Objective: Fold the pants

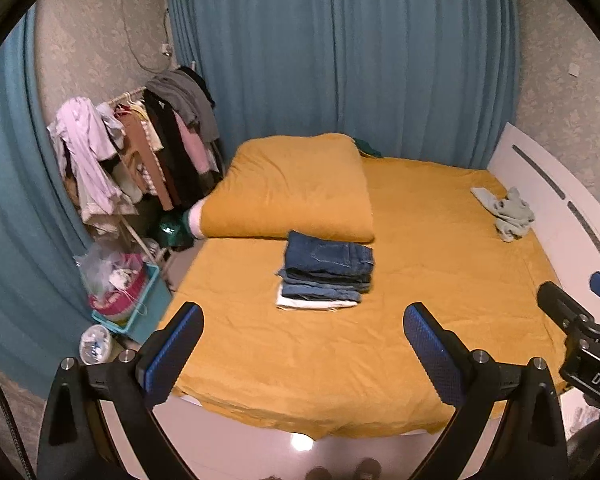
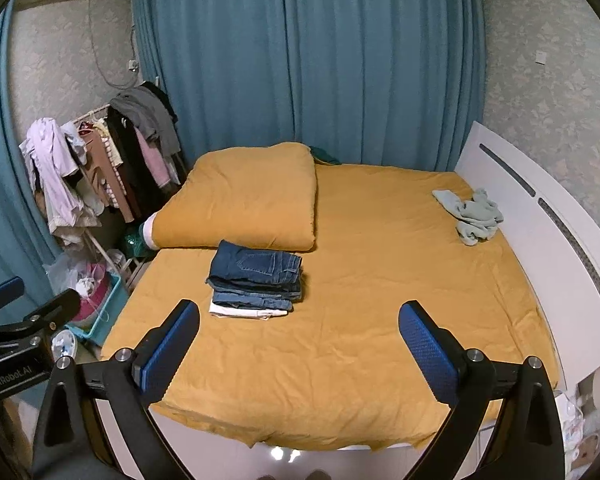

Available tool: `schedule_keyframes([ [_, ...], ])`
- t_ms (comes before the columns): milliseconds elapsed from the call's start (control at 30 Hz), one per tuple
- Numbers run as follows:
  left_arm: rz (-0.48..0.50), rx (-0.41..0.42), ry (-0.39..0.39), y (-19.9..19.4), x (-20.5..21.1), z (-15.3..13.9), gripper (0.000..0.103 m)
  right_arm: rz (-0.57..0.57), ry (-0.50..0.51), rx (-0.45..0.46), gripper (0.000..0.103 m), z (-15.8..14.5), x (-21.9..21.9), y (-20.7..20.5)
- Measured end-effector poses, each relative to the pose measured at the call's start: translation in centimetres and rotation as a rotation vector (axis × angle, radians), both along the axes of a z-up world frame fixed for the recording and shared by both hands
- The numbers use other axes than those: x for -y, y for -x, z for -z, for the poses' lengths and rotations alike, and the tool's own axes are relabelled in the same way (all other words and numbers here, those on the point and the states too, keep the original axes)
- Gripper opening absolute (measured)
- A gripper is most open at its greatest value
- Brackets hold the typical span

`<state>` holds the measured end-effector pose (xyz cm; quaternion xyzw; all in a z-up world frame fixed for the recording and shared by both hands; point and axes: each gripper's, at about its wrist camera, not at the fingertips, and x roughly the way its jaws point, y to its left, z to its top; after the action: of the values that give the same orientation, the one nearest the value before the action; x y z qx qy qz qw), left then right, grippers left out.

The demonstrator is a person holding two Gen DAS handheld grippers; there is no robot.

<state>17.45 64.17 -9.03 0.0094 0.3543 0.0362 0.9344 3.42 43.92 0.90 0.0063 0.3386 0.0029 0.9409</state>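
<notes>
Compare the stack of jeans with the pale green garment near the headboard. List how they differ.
The stack of jeans is folded flat and layered, with a white piece at the bottom; the pale green garment lies crumpled and unfolded. The stack is mostly dark and mid blue denim; the garment is one light colour. The stack sits by the folded duvet; the garment lies by the headboard. Both rest on the mustard sheet.

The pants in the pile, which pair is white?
The bottom pair in the folded stack of pants, the white folded pants. Every pair above it is blue denim, with the darkest blue jeans on top.
</notes>
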Motion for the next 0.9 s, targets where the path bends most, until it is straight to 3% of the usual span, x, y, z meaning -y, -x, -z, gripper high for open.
schedule_keyframes([
  [400,0.026,0.027,0.023,-2.7,0.9,-1.4,0.103,0.045,0.019,0.023,0.102,-2.1,1.5,-5.8],
  [900,0.026,0.034,0.009,-3.3,1.4,-2.0,0.103,0.048,0.021,0.013,0.103,-2.9,2.7,-8.7],
])
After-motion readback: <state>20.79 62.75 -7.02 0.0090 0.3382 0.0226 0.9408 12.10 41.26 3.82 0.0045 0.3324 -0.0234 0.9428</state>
